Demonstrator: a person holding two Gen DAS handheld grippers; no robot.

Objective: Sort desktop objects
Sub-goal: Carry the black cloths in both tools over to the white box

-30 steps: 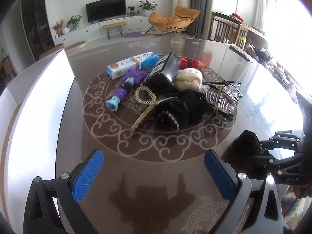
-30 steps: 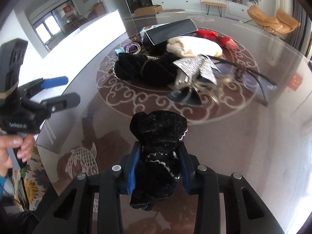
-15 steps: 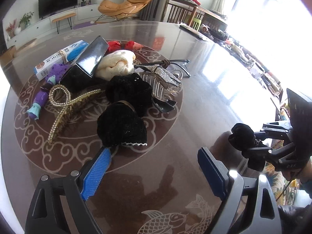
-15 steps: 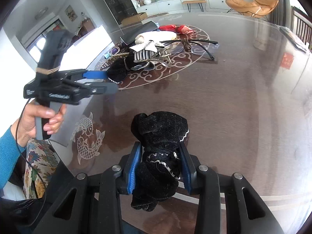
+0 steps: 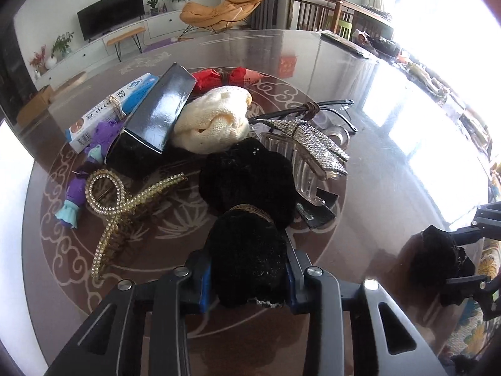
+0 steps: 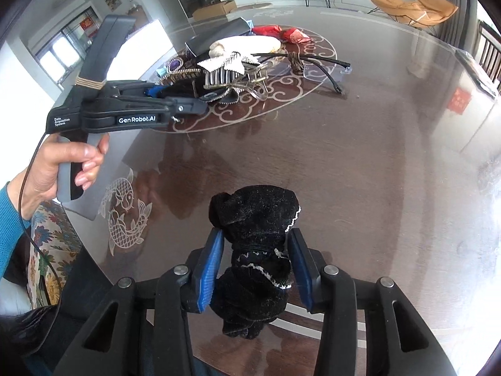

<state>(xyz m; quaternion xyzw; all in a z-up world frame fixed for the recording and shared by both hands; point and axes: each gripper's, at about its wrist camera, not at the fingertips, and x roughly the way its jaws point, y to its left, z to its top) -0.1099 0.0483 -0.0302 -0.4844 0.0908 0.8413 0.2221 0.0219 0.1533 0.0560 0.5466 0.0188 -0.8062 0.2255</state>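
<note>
At lower centre of the left wrist view, the left gripper [image 5: 247, 279], wide open a moment ago, now pinches a black velvet scrunchie [image 5: 247, 260] at the pile's [image 5: 219, 131] near edge. Far right, the right gripper [image 6: 255, 269] still clamps another scrunchie [image 6: 255, 250]; both look ready for sorting.

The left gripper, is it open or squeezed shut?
Shut. The left gripper has both blue pads pressed against a black velvet scrunchie at the near edge of the pile.

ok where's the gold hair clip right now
In the left wrist view, the gold clip lies on the table at the pile's left edge, between the purple toy and the black scrunchie that the left gripper holds.
</note>
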